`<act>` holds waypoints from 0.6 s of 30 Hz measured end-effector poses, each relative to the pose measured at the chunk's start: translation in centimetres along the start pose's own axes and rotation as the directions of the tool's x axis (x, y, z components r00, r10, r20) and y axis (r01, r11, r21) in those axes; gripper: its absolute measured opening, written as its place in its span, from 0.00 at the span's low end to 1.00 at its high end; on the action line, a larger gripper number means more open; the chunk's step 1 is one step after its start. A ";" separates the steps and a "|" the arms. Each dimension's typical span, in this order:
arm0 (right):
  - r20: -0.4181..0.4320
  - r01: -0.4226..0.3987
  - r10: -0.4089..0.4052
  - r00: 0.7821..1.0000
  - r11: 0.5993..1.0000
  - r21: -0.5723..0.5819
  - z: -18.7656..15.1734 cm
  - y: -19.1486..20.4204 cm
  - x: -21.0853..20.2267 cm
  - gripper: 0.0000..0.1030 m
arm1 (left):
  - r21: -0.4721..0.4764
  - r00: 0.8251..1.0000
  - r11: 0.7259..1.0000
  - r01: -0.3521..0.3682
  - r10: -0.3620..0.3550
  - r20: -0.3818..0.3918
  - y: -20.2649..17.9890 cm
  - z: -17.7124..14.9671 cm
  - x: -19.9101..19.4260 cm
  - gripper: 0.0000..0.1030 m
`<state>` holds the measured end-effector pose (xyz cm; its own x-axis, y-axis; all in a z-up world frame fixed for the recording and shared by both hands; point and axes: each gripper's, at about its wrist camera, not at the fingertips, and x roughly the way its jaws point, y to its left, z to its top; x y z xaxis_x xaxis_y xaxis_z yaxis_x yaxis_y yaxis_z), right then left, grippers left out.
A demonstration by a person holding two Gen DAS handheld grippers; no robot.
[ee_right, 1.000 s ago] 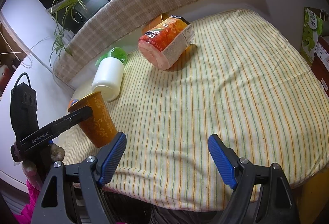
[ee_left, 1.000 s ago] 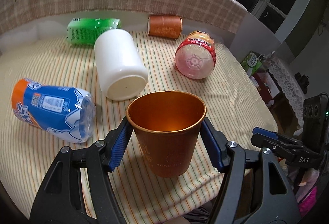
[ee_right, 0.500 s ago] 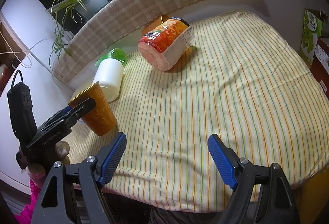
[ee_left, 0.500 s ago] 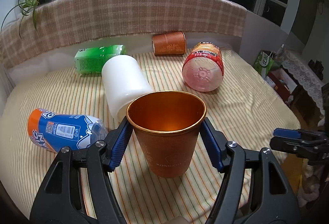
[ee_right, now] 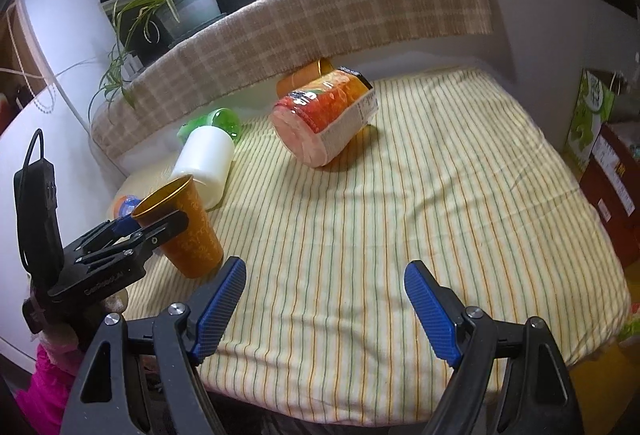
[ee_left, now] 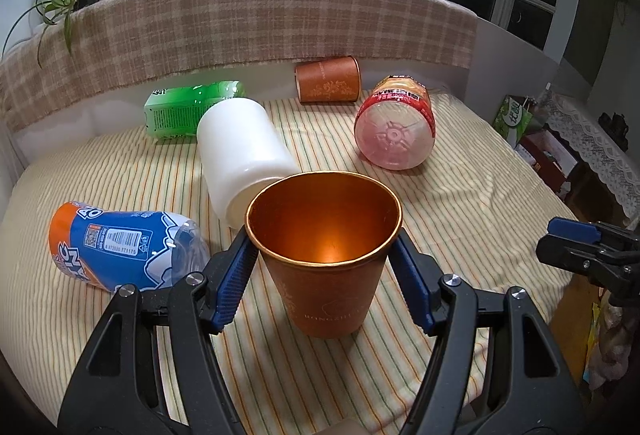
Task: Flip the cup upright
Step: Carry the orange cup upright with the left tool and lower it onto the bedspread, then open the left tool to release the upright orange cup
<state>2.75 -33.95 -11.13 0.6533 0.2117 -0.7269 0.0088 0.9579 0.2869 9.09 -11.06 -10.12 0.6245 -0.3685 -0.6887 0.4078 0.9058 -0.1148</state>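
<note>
An orange cup (ee_left: pixel 326 263) stands mouth up on the striped cloth, slightly tilted, between the blue pads of my left gripper (ee_left: pixel 323 275), which is shut on it just below the rim. In the right wrist view the same cup (ee_right: pixel 188 231) rests on the cloth at the left with the left gripper (ee_right: pixel 132 239) around it. My right gripper (ee_right: pixel 326 309) is open and empty above the table's near edge. A second orange cup (ee_left: pixel 328 80) lies on its side at the back.
A white jar (ee_left: pixel 240 151), a green bottle (ee_left: pixel 188 109), a blue-and-orange bottle (ee_left: pixel 116 247) and a red-labelled bottle (ee_left: pixel 396 127) all lie on their sides. A checked bolster (ee_left: pixel 240 27) runs along the back. Boxes (ee_right: pixel 600 139) stand beyond the right edge.
The left gripper has tipped the cup from leaning forward to nearly level and set it down on the cloth. The right gripper has stayed in place, open.
</note>
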 end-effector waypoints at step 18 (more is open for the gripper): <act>0.013 -0.004 0.005 1.000 1.000 -0.021 0.1 1.1 -0.5 0.81 | 0.002 0.996 0.998 0.063 -0.063 -0.063 -0.2 -1.2 -0.5 0.77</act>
<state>2.46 -33.03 -10.39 0.6627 0.2137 -0.7177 -0.0100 0.9609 0.2768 7.90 -10.78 -10.56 0.5543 -0.4105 -0.7240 0.4477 0.8804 -0.1564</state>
